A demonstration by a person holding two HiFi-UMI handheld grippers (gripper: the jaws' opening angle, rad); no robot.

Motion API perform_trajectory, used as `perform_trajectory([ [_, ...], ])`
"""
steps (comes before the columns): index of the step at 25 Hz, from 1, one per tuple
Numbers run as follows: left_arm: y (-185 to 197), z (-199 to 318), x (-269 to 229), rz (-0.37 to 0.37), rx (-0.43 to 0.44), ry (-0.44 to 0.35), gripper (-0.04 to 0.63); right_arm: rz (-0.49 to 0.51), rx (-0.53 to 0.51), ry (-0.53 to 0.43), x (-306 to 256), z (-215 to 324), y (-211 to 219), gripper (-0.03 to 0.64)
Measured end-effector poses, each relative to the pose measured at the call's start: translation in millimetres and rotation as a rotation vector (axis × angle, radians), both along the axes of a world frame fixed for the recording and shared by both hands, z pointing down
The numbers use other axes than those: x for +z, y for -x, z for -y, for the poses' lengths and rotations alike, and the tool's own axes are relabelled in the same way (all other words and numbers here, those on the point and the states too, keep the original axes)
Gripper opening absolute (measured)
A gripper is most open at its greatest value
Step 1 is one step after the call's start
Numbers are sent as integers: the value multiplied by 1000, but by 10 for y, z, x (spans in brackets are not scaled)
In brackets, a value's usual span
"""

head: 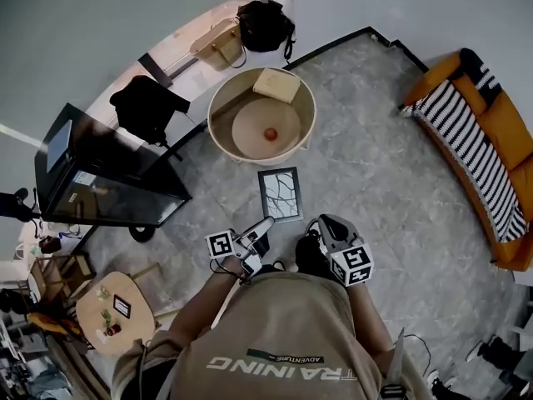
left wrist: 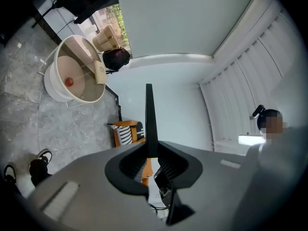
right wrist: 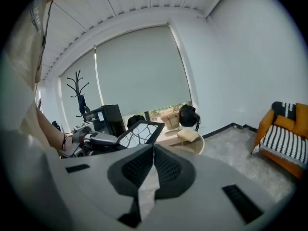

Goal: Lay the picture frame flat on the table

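Picture frame (head: 280, 194) hangs at twelve o'clock just ahead of the person, off the grey stone floor (head: 375, 182) and on no bench, gripped at its lower left corner by the left gripper (left wrist: 150, 149). In the left gripper view it shows only as a thin dark edge standing up between the fingers (left wrist: 170, 166), which are clamped on it; its face, a pattern of branching lines, is seen only from the head view and the right gripper view, and there the bottom of it is cut off behind the gripper's own body. The right gripper (right wrist: 153, 150) sits just beside the left at one o'clock, its fingers (right wrist: 167, 167) pressed together with nothing between them; from the head view its tips are hidden under its body and marker cube. The person's shirt fills the bottom of the head view and hides the legs. At eight o'clock a small round bench (head: 90, 300) carries a tiny frame and some small plants, too small to make out well. Farther along twelve o'clock stands a round high-walled tub (head: 215, 127), holding a small red ball (head: 270, 133) on its floor and a tan box (head: 276, 84) against its far wall. A black cabinet (head: 108, 182) stands at ten o'clock, and an orange sofa (head: 491, 123) with a striped throw is cut off at two o'clock. Farthest, a woven bag (head: 218, 44) and a black bag (head: 265, 23) sit by the wall.
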State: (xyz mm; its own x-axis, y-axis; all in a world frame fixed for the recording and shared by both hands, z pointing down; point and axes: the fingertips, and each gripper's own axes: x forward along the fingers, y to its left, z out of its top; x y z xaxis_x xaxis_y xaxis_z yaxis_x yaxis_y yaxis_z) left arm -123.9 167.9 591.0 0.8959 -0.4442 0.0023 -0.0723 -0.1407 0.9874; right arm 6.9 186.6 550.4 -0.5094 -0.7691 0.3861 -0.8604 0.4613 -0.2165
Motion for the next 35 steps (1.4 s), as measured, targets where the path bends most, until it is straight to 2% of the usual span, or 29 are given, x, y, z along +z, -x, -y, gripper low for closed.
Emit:
perform_trajectory([
  [6, -390, 607, -127, -5, -33, -5, 75, -42, -100, -30, -119, 731, -322, 8],
  [9, -545, 819, -147, -8, -46, -14, 74, -58, -129, -20, -78, 931, -433, 8],
  [15, -781, 1191, -16, 1, -66, 23, 75, -26, -146, 23, 46, 1191, -614, 8],
  [19, -800, 1443, 145, 1, -46, 77, 74, -6, -138, 89, 246, 1349, -605, 8],
  [22, -742, 1694, 318, 31, -8, 102, 75, -10, -136, 91, 298, 1594, -542, 8],
  [24, -740, 1951, 408, 24, 6, 110, 74, -27, -125, 100, 344, 1831, -543, 8],
  [30, -771, 2649, 606, 20, 23, 173, 75, -80, -32, 133, 371, 2588, -656, 8],
  [33, -782, 2991, 666, -6, 42, 200, 75, -93, 27, 112, 363, 3062, -693, 8],
  [35, -791, 3146, 781, 9, 72, 199, 75, -100, 47, 106, 361, 3316, -688, 8],
])
